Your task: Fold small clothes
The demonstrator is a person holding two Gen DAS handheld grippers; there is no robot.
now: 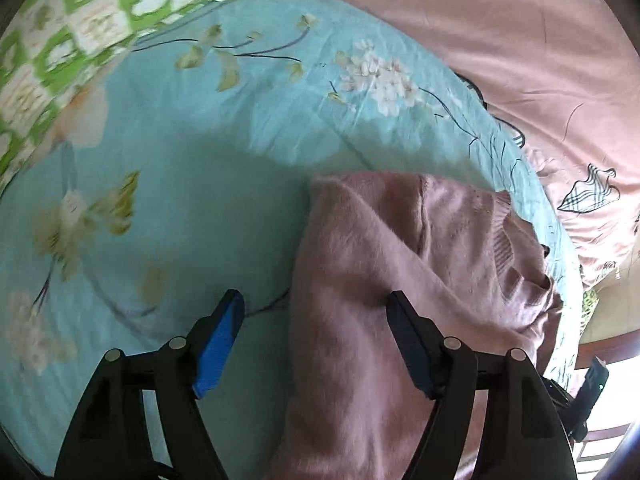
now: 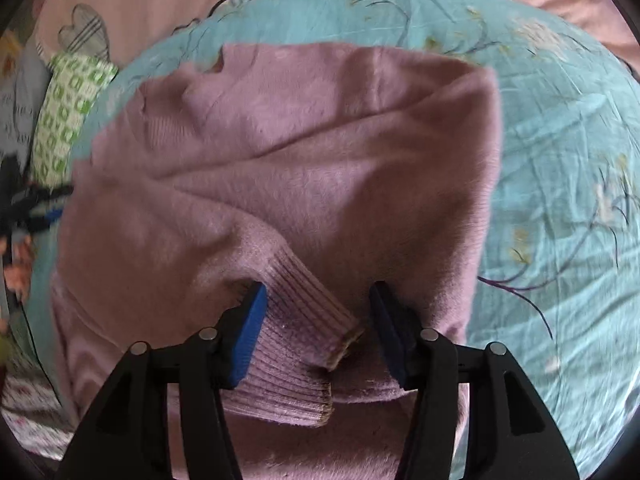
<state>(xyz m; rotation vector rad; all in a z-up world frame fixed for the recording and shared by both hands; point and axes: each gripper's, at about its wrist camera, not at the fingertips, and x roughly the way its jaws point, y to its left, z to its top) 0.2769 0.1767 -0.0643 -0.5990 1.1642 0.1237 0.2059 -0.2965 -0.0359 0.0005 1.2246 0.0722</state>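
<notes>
A pinkish-mauve fuzzy sweater (image 1: 380,240) lies folded on a teal floral cover (image 1: 180,160). In the left wrist view my left gripper (image 1: 316,304) is open just above the sweater's left edge: one blue pad hangs over the cover and the other over the knit, and neither presses. In the right wrist view the sweater (image 2: 300,140) fills the middle. Its ribbed sleeve cuff (image 2: 296,344) lies slack across the body, between the jaws of my right gripper (image 2: 319,292). That gripper stands open and grips nothing.
A green-and-white checked cloth (image 1: 80,20) lies at the cover's far left edge and shows again as the checked cloth (image 2: 68,120). A pink sheet with line drawings (image 1: 500,40) surrounds the teal cover (image 2: 560,160). A dark device (image 1: 592,392) sits at the lower right edge.
</notes>
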